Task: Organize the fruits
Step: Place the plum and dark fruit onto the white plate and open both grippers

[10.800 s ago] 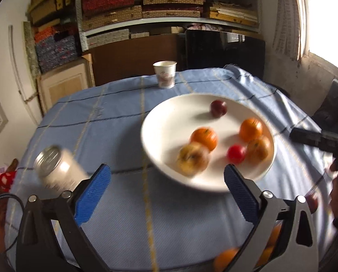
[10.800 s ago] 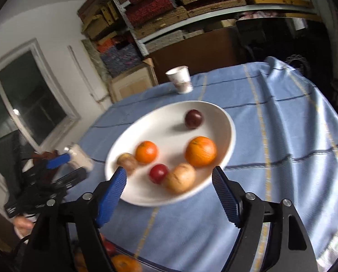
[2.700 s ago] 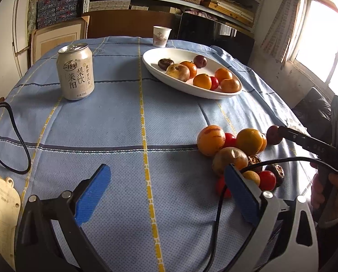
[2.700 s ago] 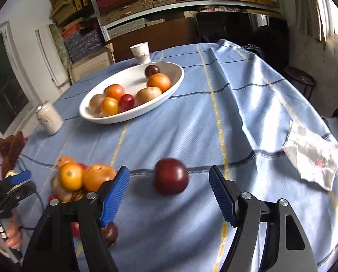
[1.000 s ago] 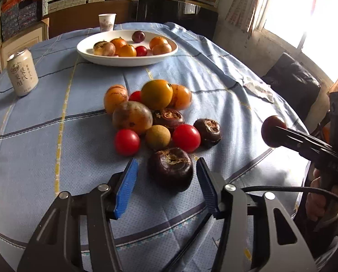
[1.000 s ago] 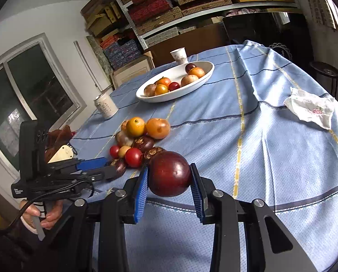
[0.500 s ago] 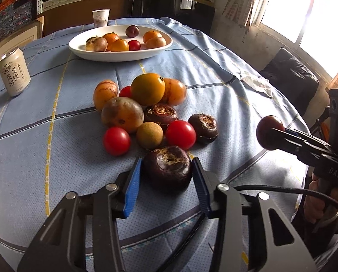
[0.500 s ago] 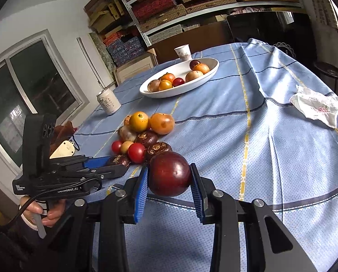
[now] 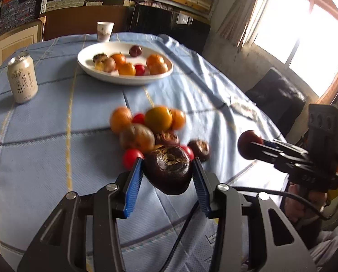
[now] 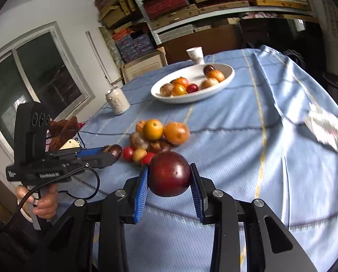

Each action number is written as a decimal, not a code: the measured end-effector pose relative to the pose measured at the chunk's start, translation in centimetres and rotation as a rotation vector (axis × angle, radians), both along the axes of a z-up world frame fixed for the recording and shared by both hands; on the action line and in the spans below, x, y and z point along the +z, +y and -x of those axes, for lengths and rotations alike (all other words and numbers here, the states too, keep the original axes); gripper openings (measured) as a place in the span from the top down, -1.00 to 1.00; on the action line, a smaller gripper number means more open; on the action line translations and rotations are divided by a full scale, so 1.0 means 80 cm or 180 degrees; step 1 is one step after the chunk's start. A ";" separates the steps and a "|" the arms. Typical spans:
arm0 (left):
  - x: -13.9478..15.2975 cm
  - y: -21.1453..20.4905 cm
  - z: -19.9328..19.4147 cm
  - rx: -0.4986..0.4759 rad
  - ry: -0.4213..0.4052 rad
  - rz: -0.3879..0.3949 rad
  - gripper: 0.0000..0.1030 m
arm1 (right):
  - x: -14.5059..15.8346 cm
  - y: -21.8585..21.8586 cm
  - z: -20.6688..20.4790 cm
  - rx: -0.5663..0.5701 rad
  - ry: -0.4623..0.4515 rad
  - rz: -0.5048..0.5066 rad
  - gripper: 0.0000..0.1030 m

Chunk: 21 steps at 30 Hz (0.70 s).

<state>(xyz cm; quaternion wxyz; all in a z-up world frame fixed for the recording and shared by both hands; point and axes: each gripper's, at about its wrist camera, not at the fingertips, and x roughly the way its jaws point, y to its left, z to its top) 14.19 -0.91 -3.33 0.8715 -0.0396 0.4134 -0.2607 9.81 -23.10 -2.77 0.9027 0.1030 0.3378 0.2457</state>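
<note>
A dark brown fruit (image 9: 167,170) is held tight between the blue pads of the left tongs (image 9: 166,176), which are closed just as far as the fruit lets them. It seems to be lifted off the blue cloth (image 9: 55,158). A dark red plum (image 10: 170,173) is pinched the same way in the right tongs (image 10: 169,181).

A pile of loose fruit (image 9: 146,127) is left on the cloth, just past the left tongs. The white dish (image 9: 123,80) with fruit in it is seen well beyond the pile, near the can (image 9: 22,78) and paper cup (image 9: 105,31).

The picking-up step looks done. Next, both fruits should probably be carried over the pile to the dish, lowered gently into a bare spot, and let go softly so nothing is rolled out.
</note>
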 end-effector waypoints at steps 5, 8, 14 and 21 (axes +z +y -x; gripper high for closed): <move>0.045 0.019 -0.034 -0.0090 -0.0104 0.0102 0.16 | 0.031 0.015 -0.040 0.0131 -0.0151 0.0059 0.31; 0.069 0.027 -0.073 0.0014 -0.0239 0.0020 0.16 | 0.042 0.020 -0.076 0.0105 -0.0172 0.0071 0.31; 0.083 0.031 -0.189 0.0279 -0.0261 -0.0035 0.16 | 0.042 0.030 -0.181 -0.0017 0.0019 0.0015 0.31; 0.048 0.025 -0.303 0.0607 -0.0060 -0.0279 0.16 | 0.028 0.047 -0.280 -0.0154 0.0134 -0.0006 0.31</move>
